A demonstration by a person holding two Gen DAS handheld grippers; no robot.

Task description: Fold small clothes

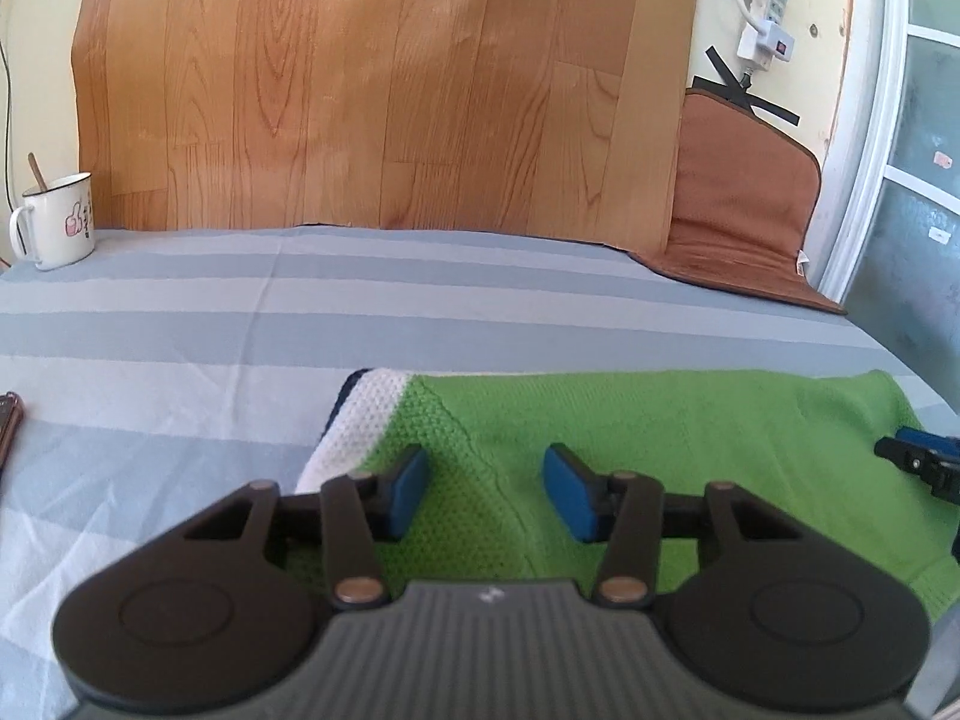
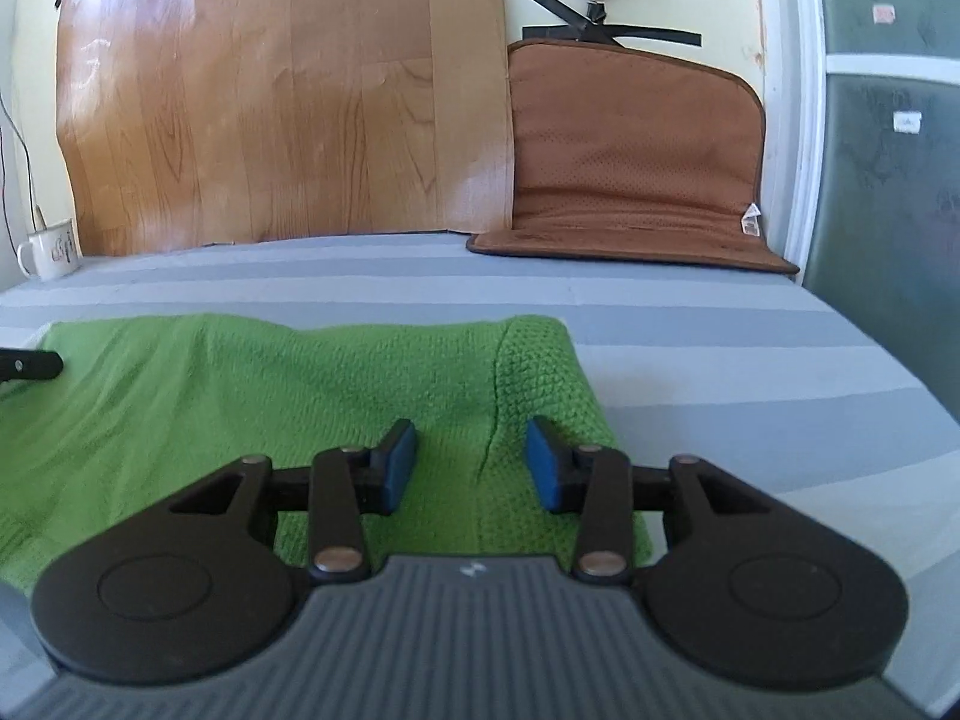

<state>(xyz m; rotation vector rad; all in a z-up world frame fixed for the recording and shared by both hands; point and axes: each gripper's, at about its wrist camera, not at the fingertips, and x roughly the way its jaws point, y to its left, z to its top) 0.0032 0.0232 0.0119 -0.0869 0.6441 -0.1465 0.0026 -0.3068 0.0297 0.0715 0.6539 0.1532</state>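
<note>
A green knit garment (image 1: 660,432) lies spread flat on the grey-striped sheet (image 1: 180,324), its white-and-dark band (image 1: 354,426) at the left end. The left gripper (image 1: 486,489) hangs over that end of the garment, just right of the band, its blue pads (image 1: 408,495) parted with only knit showing in the gap. The right gripper (image 2: 471,462) hangs over the garment's right end, jaws likewise standing apart above a seam; neither pair appears to press the cloth, though contact below the pads is hard to judge. Well beyond the garment, an enamel mug (image 1: 57,219) stands at the sheet's far left corner, and a brown cushion (image 2: 630,168) leans at the far right.
</note>
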